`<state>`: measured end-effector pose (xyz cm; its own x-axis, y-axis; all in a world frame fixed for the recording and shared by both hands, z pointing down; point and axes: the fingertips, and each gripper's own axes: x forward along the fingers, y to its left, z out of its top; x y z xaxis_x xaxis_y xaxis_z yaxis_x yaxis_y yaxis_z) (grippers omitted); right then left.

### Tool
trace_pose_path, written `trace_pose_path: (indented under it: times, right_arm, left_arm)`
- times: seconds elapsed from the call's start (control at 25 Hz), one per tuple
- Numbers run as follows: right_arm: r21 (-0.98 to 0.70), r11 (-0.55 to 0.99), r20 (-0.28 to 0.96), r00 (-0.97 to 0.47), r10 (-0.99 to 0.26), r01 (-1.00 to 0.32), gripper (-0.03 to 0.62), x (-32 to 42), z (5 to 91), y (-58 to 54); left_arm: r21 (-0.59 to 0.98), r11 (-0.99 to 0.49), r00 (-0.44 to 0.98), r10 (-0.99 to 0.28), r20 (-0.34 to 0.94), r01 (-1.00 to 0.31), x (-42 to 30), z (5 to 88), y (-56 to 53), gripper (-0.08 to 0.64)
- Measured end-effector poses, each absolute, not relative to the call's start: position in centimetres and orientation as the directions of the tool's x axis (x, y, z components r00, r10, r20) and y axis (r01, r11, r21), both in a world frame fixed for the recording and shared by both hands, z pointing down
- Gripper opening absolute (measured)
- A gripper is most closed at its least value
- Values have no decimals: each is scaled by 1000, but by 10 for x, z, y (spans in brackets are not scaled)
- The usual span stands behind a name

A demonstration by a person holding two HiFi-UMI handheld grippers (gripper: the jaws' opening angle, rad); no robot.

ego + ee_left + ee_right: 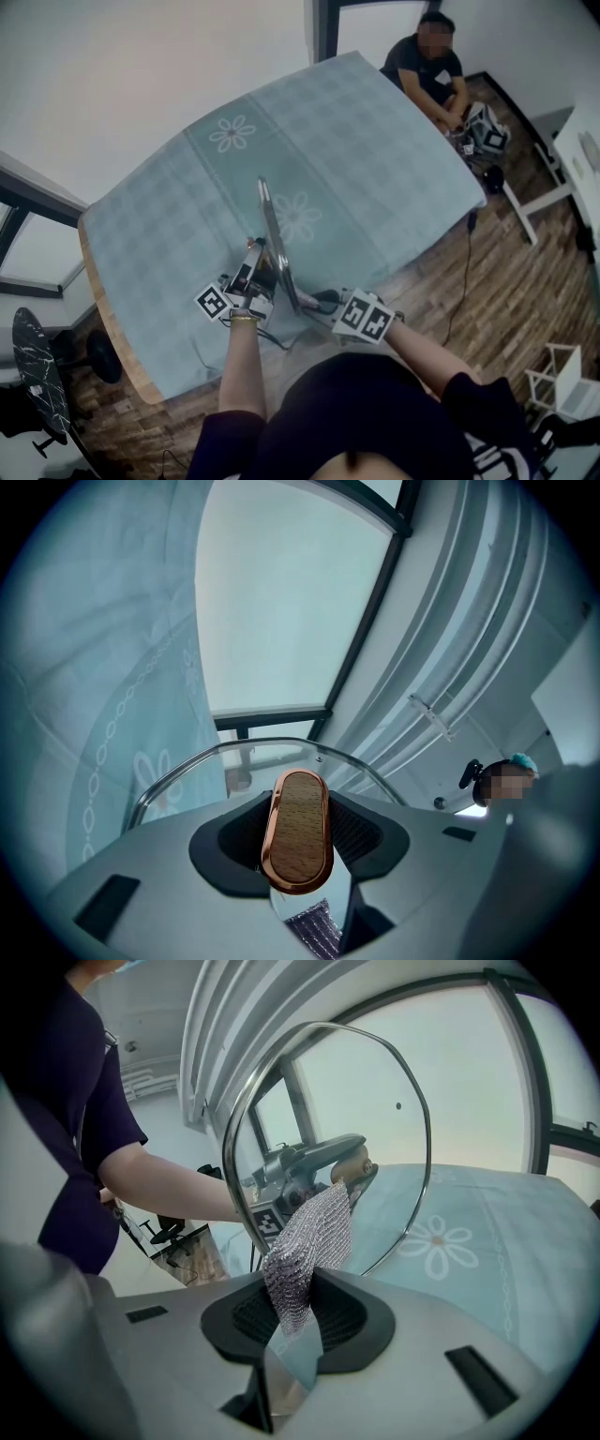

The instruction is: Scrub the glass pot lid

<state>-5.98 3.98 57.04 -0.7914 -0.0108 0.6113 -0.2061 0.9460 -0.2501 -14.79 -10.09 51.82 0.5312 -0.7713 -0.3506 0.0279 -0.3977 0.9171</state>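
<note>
The glass pot lid (277,246) stands on edge above the near part of the table, seen side-on in the head view. My left gripper (300,844) is shut on the lid's wooden, copper-rimmed knob (299,829), with the lid's steel rim (187,766) arching beyond it. In the right gripper view the lid (375,1101) faces me, and my right gripper (298,1314) is shut on a silver mesh scrubbing cloth (307,1249) whose free end lies against the glass. The left gripper (305,1168) shows through the glass behind the cloth.
A teal checked tablecloth with flower prints (309,150) covers the table (111,330). A person sits at its far right corner (427,67), beside a marker-cube device (487,131). A white stool (561,377) stands on the wood floor at right, a black chair (36,375) at left.
</note>
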Motion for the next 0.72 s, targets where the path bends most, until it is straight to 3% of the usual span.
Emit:
trace_pose_path:
  times: [0.72]
  right_arm:
    - [-248,916,584,-803,-118,-315,81,-33,557,39]
  left_arm:
    - [929,-370,576,-766,-286,-30,-131,515,-104,169]
